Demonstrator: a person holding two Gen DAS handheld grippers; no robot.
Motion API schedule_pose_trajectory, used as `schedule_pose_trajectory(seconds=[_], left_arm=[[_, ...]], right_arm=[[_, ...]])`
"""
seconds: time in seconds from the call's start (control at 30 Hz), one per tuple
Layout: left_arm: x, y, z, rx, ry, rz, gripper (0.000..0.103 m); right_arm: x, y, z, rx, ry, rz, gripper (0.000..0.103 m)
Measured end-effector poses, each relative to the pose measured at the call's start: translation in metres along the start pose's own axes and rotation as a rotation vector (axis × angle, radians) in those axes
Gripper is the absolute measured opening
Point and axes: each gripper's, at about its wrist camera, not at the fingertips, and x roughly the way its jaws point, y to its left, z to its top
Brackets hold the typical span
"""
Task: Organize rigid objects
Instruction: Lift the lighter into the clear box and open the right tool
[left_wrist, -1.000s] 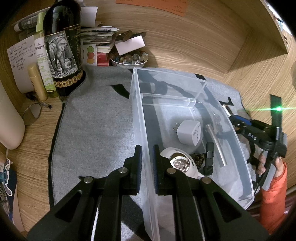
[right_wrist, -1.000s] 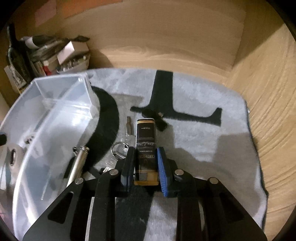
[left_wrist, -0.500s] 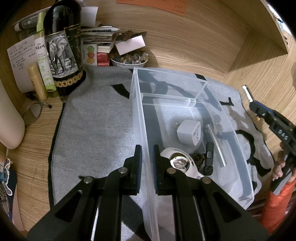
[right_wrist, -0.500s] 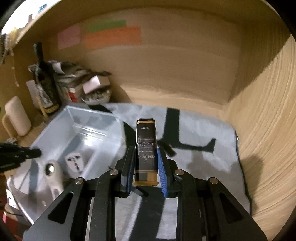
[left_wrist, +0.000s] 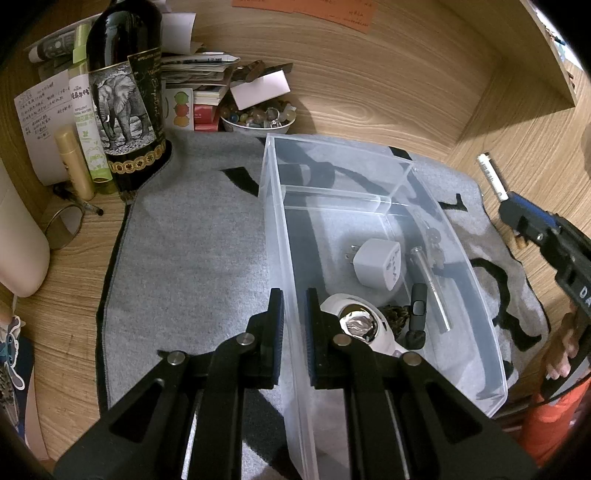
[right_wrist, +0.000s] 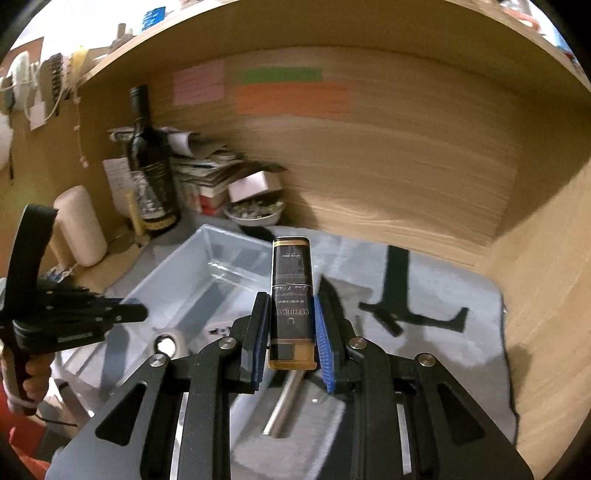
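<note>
Your right tongs (right_wrist: 290, 332) grip a black-and-gold lighter (right_wrist: 291, 295), held up over the grey mat, just right of the clear bin (left_wrist: 369, 192). Left tongs (left_wrist: 293, 321) are clamped on the bin's near wall, w/ adapter (left_wrist: 378, 262) & metal tube inside.

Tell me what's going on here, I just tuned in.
A person is sorting small items into a clear bin on a grey mat. The left gripper is shut on the bin's near wall, steadying it. The right gripper is shut on a black-and-gold box, held in the air near the bin. Already in the bin: a white adapter, a metal tube, a white device and a black clip.
</note>
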Motion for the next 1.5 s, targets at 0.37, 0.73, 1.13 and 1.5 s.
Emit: schedule_pose_trajectory(seconds=[0.37,0.73,1.13,1.5], left_arm=[[0.0,0.0,0.0,0.0,0.0,0.001,0.009],[-0.001,0.001,-0.001,-0.003,-0.001,-0.002,0.009],[-0.002,0.001,-0.001,-0.002,0.0,-0.004,0.009],[-0.001,0.001,-0.001,-0.002,0.0,-0.004,0.009]], right_arm=[[0.027,0.035,-0.007,-0.058,0.073,0.102,0.022],[0.06,0.056,-0.017,-0.141,0.185,0.142,0.022],[0.073,0.06,-0.021,-0.142,0.271,0.163,0.022],[0.061,0.056,-0.015,-0.118,0.232,0.175,0.059]])
